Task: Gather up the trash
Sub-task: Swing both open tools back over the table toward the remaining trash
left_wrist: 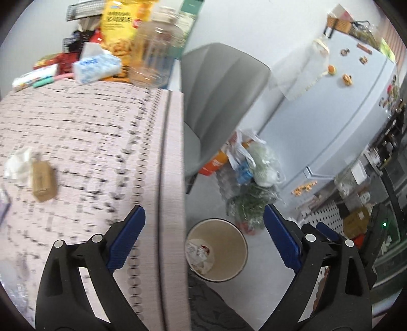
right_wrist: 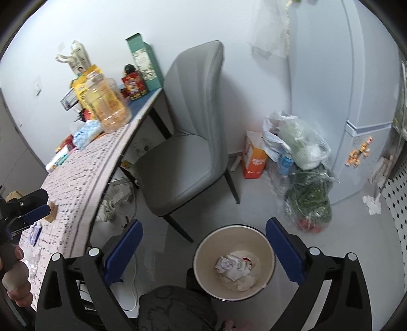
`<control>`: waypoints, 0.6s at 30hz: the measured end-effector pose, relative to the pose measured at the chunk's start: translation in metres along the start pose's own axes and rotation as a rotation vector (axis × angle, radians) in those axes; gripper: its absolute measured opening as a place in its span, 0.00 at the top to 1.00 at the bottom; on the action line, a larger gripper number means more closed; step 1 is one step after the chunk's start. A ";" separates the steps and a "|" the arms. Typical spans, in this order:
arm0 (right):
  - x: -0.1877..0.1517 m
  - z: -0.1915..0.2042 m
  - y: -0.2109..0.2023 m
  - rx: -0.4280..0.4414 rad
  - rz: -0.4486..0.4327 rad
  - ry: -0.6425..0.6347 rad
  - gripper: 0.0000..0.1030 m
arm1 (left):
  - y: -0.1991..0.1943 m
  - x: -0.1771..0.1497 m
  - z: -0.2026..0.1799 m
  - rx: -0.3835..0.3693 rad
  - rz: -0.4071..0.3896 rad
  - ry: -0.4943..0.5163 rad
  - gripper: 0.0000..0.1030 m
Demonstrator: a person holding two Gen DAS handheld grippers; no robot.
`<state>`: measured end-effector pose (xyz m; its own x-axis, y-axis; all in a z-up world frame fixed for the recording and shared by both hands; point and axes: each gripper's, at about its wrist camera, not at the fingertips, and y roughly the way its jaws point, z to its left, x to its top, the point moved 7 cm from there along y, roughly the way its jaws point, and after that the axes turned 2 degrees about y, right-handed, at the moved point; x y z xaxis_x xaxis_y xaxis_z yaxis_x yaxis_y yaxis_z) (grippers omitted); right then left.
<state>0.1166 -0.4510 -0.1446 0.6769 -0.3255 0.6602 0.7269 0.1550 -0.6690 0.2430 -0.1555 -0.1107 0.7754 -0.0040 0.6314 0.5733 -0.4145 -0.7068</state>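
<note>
In the left wrist view, the left gripper (left_wrist: 204, 238) is seen at the bottom of the frame with its blue-padded jaws spread wide and nothing between them. Between the jaws, low in the centre, a round waste bin (left_wrist: 241, 239) stands on the floor, and crumpled wrappers (left_wrist: 199, 253) lie at its bottom. The left half of the frame is filled by a table covered with a patterned pink cloth (left_wrist: 84, 142); at middle left a small brown paper packet (left_wrist: 42, 180) lies on it, touching a crumpled white tissue (left_wrist: 17, 164). At the upper left a tissue pack (left_wrist: 96, 66), a clear plastic jar (left_wrist: 156, 51) and a yellow snack bag (left_wrist: 119, 23) are crowded at the far end of the table. A grey chair (left_wrist: 218, 96) stands in the upper centre, plastic bags of groceries (left_wrist: 250, 175) sit on the floor right of centre, and a white refrigerator (left_wrist: 351, 107) occupies the right. In the right wrist view, the right gripper (right_wrist: 203, 248) is likewise released, jaws wide apart and empty. The waste bin (right_wrist: 203, 244) is found at bottom centre between the jaws, with the wrappers (right_wrist: 234, 266) inside. The left gripper (right_wrist: 35, 208) is seen over the table at the left edge, held by a hand (right_wrist: 15, 277) at lower left. The brown packet (right_wrist: 52, 211) lies just beside its tip.
</note>
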 end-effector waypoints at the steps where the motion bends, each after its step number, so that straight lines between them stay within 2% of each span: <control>1: 0.000 0.006 0.001 0.010 0.001 -0.004 0.08 | -0.006 0.001 0.008 0.012 -0.012 -0.010 0.10; 7: 0.001 0.043 0.007 0.071 0.009 -0.039 0.08 | -0.031 0.004 0.046 0.074 -0.053 -0.049 0.10; 18: -0.003 0.115 0.018 0.177 0.036 -0.124 0.08 | -0.064 -0.006 0.126 0.182 -0.078 -0.140 0.10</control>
<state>0.1409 -0.3397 -0.1192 0.7039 -0.2014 0.6812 0.7036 0.3293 -0.6297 0.2347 -0.0140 -0.1097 0.7490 0.1532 0.6446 0.6611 -0.2381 -0.7115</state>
